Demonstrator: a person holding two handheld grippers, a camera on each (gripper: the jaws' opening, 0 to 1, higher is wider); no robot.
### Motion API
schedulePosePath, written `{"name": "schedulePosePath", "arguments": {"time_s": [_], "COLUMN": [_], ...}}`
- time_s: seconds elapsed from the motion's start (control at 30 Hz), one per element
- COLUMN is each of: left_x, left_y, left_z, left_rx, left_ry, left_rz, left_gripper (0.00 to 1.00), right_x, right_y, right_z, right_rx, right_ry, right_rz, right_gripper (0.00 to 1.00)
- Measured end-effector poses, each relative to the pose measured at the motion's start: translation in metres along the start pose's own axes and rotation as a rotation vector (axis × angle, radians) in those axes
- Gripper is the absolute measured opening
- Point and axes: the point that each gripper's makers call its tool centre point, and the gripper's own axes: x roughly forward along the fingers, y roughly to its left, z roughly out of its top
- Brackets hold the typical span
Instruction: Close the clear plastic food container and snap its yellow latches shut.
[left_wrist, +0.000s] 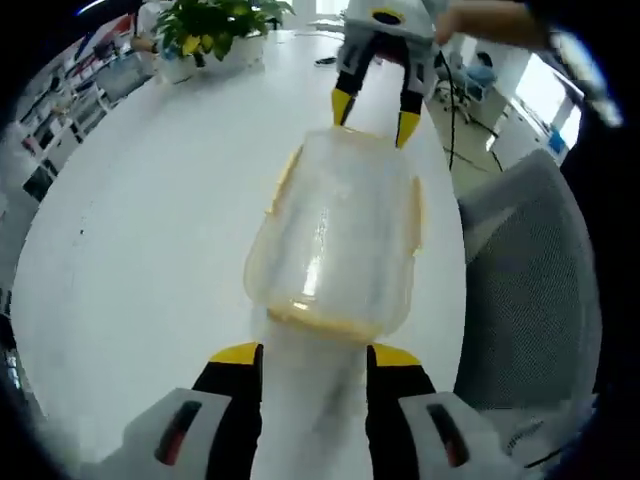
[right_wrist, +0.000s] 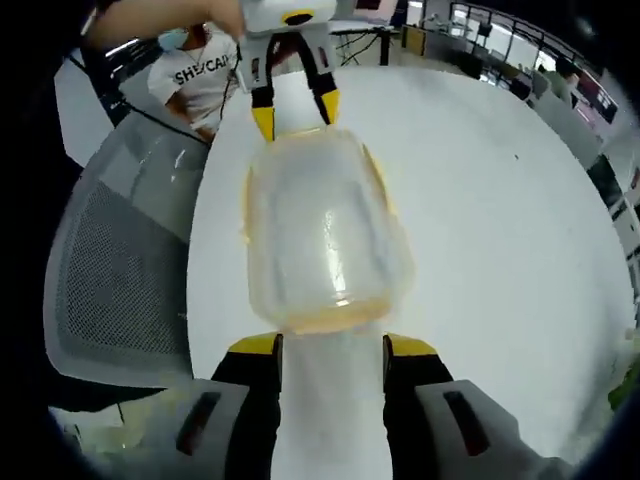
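A clear plastic container (left_wrist: 335, 235) with its lid on lies on the white table (left_wrist: 150, 230). Yellow latches show on its long sides (left_wrist: 285, 175) and at its near end (left_wrist: 320, 322). My left gripper (left_wrist: 315, 358) is open, its yellow-tipped jaws just short of one end of the box. At the opposite end, my right gripper (left_wrist: 375, 115) is also open, its tips touching or nearly touching the box's edge. In the right gripper view the container (right_wrist: 325, 235) lies between my right gripper (right_wrist: 332, 348) and the left gripper (right_wrist: 295, 115). Neither gripper holds anything.
A grey mesh chair (left_wrist: 530, 280) stands against the table edge beside the box, seen again in the right gripper view (right_wrist: 120, 260). A potted plant (left_wrist: 215, 30) sits at the far side of the table. A person in a white shirt (right_wrist: 200, 70) stands behind the chair.
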Motion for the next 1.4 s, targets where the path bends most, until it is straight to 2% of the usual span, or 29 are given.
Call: {"name": "schedulePosePath", "arguments": {"time_s": [0.03,0.17,0.27,0.33,0.4,0.47,0.63,0.8,0.9,1.03,1.17,1.4], "left_x": [-0.005,-0.011,-0.014,-0.014,-0.013,-0.011,-0.008,-0.005,0.000,0.005,0.005,0.004], "left_y": [0.002,-0.003,-0.004,-0.007,-0.009,-0.008,-0.006,-0.009,-0.011,-0.010,-0.009,-0.006], "left_z": [-0.002,0.000,0.005,0.011,0.016,0.015,0.015,0.016,0.018,0.015,0.017,0.014], "left_rx": [-0.071,-0.266,-0.371,-0.472,-0.540,-0.590,-0.634,-0.658,-0.661,-0.652,-0.646,-0.647], "left_ry": [-0.035,-0.133,-0.199,-0.246,-0.286,-0.291,-0.295,-0.297,-0.281,-0.258,-0.267,-0.279], "left_rz": [0.018,0.025,0.028,0.023,0.012,0.025,0.054,0.046,0.034,0.057,0.069,0.098], "left_gripper": [0.34,0.32,0.31,0.30,0.30,0.29,0.29,0.27,0.23,0.21,0.20,0.17], "right_x": [-0.003,-0.012,-0.018,-0.020,-0.020,-0.018,-0.008,0.001,0.003,0.009,0.007,0.007], "right_y": [-0.001,0.000,-0.002,-0.006,-0.010,-0.012,-0.005,0.002,0.006,0.007,0.005,0.003], "right_z": [0.001,0.013,0.018,0.024,0.026,0.025,0.026,0.026,0.027,0.021,0.022,0.023], "right_rx": [0.092,0.319,0.408,0.474,0.504,0.517,0.544,0.568,0.577,0.579,0.611,0.603], "right_ry": [-0.048,-0.184,-0.228,-0.270,-0.278,-0.273,-0.265,-0.256,-0.247,-0.227,-0.247,-0.212], "right_rz": [-0.006,-0.010,-0.026,-0.037,-0.059,-0.073,-0.069,-0.051,-0.049,-0.052,-0.056,-0.040], "right_gripper": [0.37,0.37,0.34,0.34,0.34,0.34,0.33,0.31,0.29,0.30,0.27,0.21]}}
